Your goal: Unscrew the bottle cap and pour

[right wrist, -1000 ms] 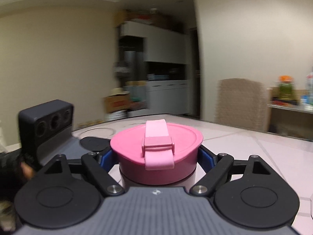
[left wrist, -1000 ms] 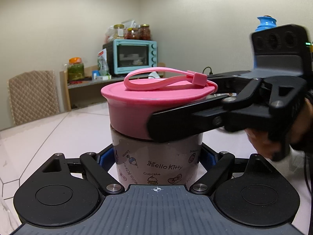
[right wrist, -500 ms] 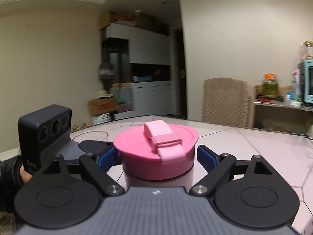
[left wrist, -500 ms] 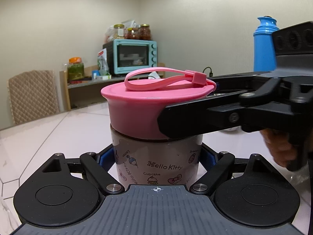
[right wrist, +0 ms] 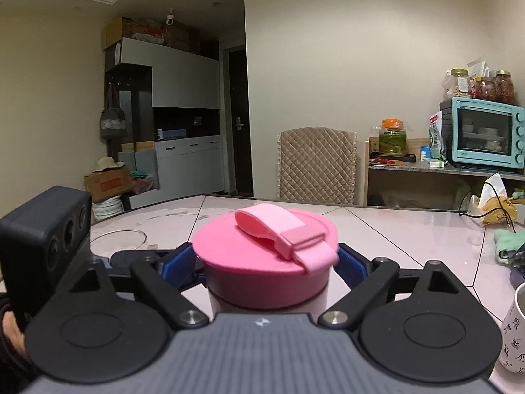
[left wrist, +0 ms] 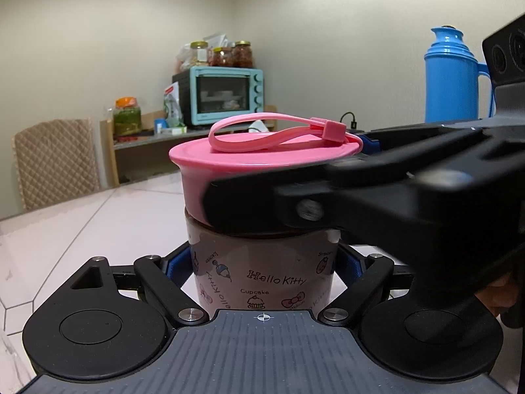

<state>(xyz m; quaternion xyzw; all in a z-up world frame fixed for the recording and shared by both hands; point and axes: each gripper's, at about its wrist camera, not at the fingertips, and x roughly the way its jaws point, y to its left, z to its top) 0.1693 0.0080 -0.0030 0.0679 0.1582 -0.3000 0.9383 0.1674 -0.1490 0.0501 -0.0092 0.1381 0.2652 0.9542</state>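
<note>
While I watch through both wrist cameras, the bottle (left wrist: 262, 279) stands upright on the pale tiled surface (left wrist: 98, 226), close in front of each lens. Its body is a pinkish cylinder printed with small cartoon drawings and the words "Hello Kitty". A wide pink cap (left wrist: 259, 161) sits on top, with a pink carry strap (right wrist: 288, 234) looped flat across it.

My left gripper (left wrist: 262, 264) pinches the bottle's body low down, its blue pads pressed against either side. My right gripper (right wrist: 265, 262) pinches the cap, blue pads tight against its rim on both sides. From the left camera, one black finger (left wrist: 279, 205) of the right gripper crosses in front of the cap's lower edge, reaching in from the right.

Farther out on the surface, a clear glass bowl (right wrist: 118, 238) sits to the left in the right camera's view, and a patterned cup (right wrist: 515, 331) shows at the right edge. A blue thermos jug (left wrist: 451, 75) stands behind the right gripper. Against the far wall, a teal toaster oven (left wrist: 226, 95) rests on a wooden shelf (left wrist: 141, 142), with jars on top, beside a quilted chair back (left wrist: 55, 161).
</note>
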